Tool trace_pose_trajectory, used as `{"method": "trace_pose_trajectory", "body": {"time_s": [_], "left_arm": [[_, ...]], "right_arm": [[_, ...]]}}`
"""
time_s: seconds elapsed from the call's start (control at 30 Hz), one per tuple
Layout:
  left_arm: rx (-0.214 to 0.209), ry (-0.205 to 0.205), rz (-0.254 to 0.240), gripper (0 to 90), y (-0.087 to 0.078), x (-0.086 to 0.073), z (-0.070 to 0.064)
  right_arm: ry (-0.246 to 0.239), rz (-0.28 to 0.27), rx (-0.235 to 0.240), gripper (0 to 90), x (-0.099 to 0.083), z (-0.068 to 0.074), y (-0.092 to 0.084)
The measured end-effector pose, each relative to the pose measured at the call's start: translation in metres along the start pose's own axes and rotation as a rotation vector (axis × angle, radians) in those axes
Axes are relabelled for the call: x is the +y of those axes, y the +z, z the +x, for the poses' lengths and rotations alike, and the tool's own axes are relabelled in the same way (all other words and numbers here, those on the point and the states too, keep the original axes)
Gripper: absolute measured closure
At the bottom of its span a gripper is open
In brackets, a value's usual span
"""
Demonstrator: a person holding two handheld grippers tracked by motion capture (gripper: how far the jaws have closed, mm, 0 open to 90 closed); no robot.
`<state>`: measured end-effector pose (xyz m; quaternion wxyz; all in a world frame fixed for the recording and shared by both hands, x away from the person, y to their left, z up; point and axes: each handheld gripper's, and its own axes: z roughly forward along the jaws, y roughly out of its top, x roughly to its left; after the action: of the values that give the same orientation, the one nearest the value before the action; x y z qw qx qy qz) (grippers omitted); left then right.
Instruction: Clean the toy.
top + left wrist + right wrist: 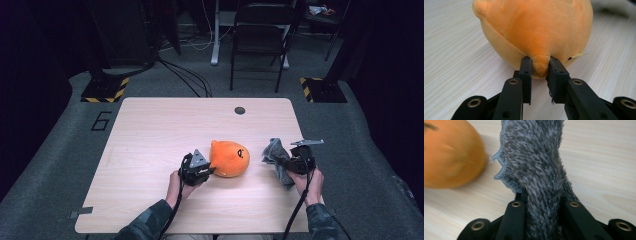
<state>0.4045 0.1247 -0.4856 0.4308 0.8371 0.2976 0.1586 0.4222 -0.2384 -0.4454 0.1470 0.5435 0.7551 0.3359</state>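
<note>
Left gripper (209, 170) low on the table (150, 150), jaws pinched on a fold of the orange plush (229, 158) at its near end; the plush rests on the wood near the middle. Right gripper (286, 161), right of the plush and apart from it, clamped on a grey cloth (275, 152), bunched between its jaws.

plush toy (229, 158) on table (150, 150) (cloth (278, 156) right)

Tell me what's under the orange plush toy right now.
The orange plush toy sits directly on the bare wooden table; the left gripper pinches its near edge. Whatever lies beneath its middle is covered by its body.
</note>
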Motion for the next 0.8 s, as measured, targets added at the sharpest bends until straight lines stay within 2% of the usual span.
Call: {"method": "trace_pose_trajectory", "body": {"time_s": [0.13, 0.33, 0.43, 0.47, 0.7, 0.8], "left_arm": [[-0.003, 0.01, -0.011, 74.8, 0.0, 0.002, -0.002], [0.003, 0.005, -0.027, 75.2, 0.0, 0.003, -0.002], [0.002, 0.017, -0.035, 75.1, 0.0, 0.005, -0.003], [-0.001, 0.019, -0.038, 75.1, 0.0, 0.006, -0.004], [0.003, 0.013, -0.068, 75.6, 0.001, 0.009, -0.005], [0.0, 0.035, -0.077, 75.9, 0.001, 0.012, -0.007]], "right_arm": [[-0.029, -0.033, 0.052, 77.9, 0.014, 0.021, -0.007], [-0.095, -0.032, 0.071, 77.9, 0.028, 0.053, -0.006], [-0.123, -0.046, 0.087, 77.8, 0.035, 0.063, -0.007], [-0.113, -0.043, 0.092, 77.8, 0.037, 0.068, -0.008], [-0.162, -0.066, 0.137, 77.8, 0.053, 0.095, -0.006], [-0.187, -0.072, 0.151, 77.8, 0.059, 0.108, -0.003]]}}
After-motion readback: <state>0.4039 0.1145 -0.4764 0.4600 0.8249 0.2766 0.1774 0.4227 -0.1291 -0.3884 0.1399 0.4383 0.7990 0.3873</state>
